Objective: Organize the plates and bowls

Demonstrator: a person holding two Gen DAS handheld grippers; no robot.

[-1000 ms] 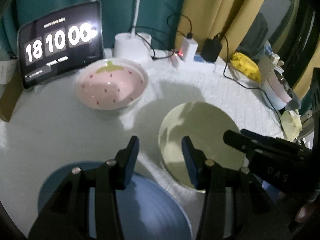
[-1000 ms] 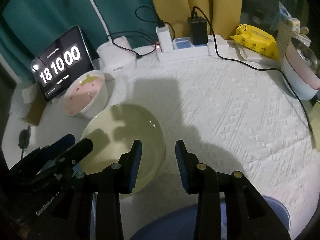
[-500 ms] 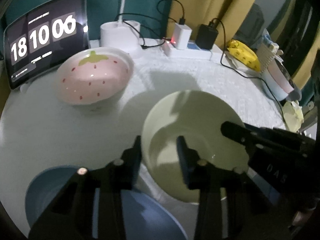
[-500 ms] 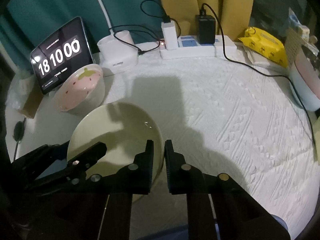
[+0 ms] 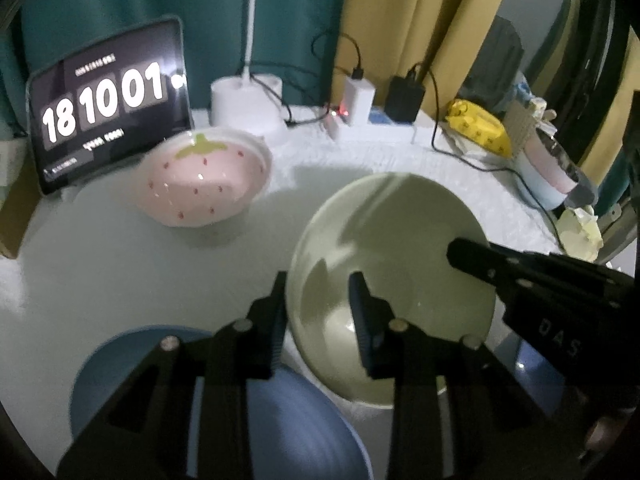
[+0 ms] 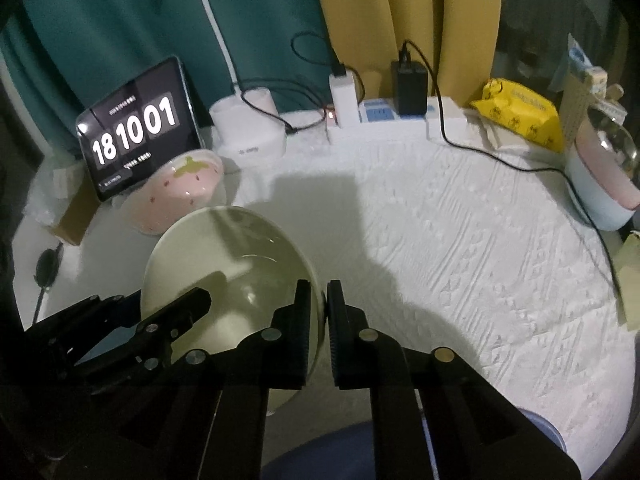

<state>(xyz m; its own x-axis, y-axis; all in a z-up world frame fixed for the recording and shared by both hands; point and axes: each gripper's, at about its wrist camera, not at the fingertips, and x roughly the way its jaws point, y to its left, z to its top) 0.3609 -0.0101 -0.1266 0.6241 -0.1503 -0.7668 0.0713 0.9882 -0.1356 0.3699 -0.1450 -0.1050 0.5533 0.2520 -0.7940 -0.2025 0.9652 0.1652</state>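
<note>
Pale green ceramic, the bowl point(image 5: 394, 264) sits toward the near edge of the desk point(image 6: 460, 248), tilted, with both grippers on its rim. The right gripper point(image 6: 323, 312) has its fingers pressed together on the rim's right side. The left gripper point(image 5: 318, 312) straddles the left side of the rim, one finger outside and one inside; whether its pads press on the wall I cannot tell.

Judging from this, the glazed wall is smooth and thin, so a pinch at the lip could slip, and uneven lifting could twist the bowl out of one grip. A drop would land on the blue plate point(image 5: 280, 428) just below at the near edge.

Behind, toward the far left, the strawberry bowl point(image 5: 204, 182) stands just beside, close enough to be knocked. Further back are the tablet clock point(image 5: 108, 108), the lamp base point(image 5: 246, 100) and the power strip point(image 6: 400, 120) with trailing cables.
</note>
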